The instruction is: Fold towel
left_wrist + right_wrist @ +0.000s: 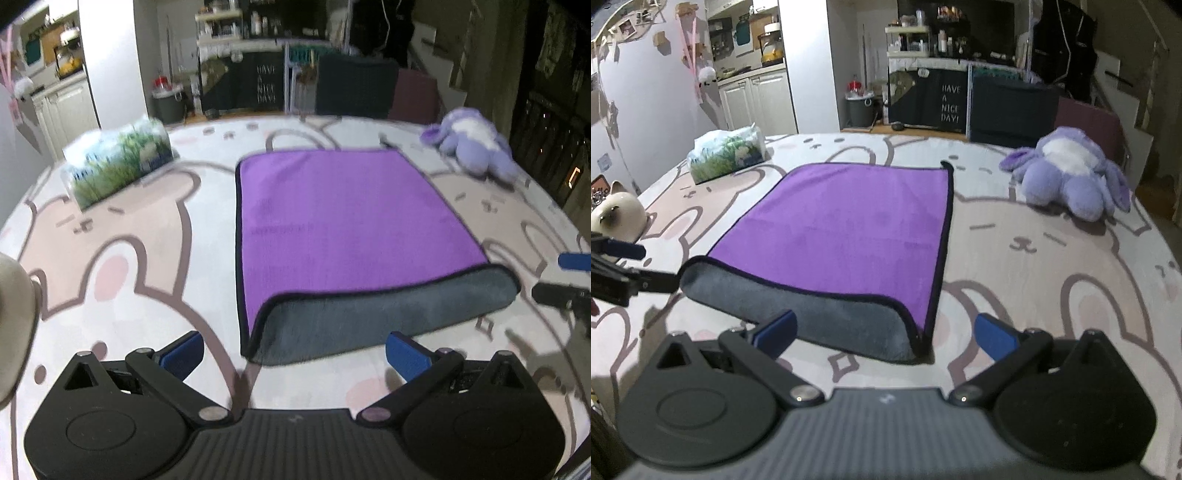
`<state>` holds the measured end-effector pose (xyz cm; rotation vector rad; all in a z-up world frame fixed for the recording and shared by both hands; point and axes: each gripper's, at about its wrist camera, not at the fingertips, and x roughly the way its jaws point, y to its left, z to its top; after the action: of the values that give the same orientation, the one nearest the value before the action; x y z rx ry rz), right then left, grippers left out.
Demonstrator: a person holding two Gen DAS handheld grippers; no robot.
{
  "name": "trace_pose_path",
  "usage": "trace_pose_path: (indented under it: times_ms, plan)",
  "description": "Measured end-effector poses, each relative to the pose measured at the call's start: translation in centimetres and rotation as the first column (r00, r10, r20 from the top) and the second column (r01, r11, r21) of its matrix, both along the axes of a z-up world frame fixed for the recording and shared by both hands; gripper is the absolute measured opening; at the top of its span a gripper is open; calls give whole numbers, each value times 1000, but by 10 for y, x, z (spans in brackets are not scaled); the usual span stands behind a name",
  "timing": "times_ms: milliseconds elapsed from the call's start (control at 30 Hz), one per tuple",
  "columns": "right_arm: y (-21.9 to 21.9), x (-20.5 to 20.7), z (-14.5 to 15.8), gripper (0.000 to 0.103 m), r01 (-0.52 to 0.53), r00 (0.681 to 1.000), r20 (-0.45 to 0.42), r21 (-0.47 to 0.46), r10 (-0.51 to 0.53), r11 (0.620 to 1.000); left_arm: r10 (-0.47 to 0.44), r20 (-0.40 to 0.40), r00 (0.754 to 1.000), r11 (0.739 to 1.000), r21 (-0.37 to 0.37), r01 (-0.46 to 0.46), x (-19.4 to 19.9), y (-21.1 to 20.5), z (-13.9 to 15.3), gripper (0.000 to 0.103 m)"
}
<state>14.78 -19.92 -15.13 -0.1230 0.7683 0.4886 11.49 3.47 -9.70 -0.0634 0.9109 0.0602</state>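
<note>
The purple towel [846, 229] lies folded on the bunny-print table [1052, 258], before a dark cloth reading "HAVE A NICE DAY!" [950, 103]. Left claw [294, 353] and right claw [886, 332] gape empty near the towel's grey fold.

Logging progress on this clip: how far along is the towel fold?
Done: the purple towel looks folded once, its grey underside rolled at the near fold. In hand: nothing; the left claw and right claw hang open, near the fold. Left: probably another fold.
</note>
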Motion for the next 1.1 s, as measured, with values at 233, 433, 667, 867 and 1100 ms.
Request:
trace_pose_path:
  times_ms: [233,433,667,867,1100]
  plan:
    - [-5,20,-17,103,-18,999,-47,18,19,1000,43,-42,998,996,-80,-47,6,19,-14,103]
    - [-15,38,-26,103,-26,995,-89,87,34,996,44,-3,999,987,-157,-44,7,33,-14,103]
    - [-21,49,-32,103,-40,999,-33,75,43,996,-91,70,993,976,-194,104,10,33,-11,103]
    - [-28,60,-33,103,-91,992,-75,122,101,988,-128,90,988,957,-252,147,15,39,-13,96]
    - [-26,69,-34,77,-109,980,-145,186,137,976,-106,60,993,951,-287,119,24,55,-20,75]
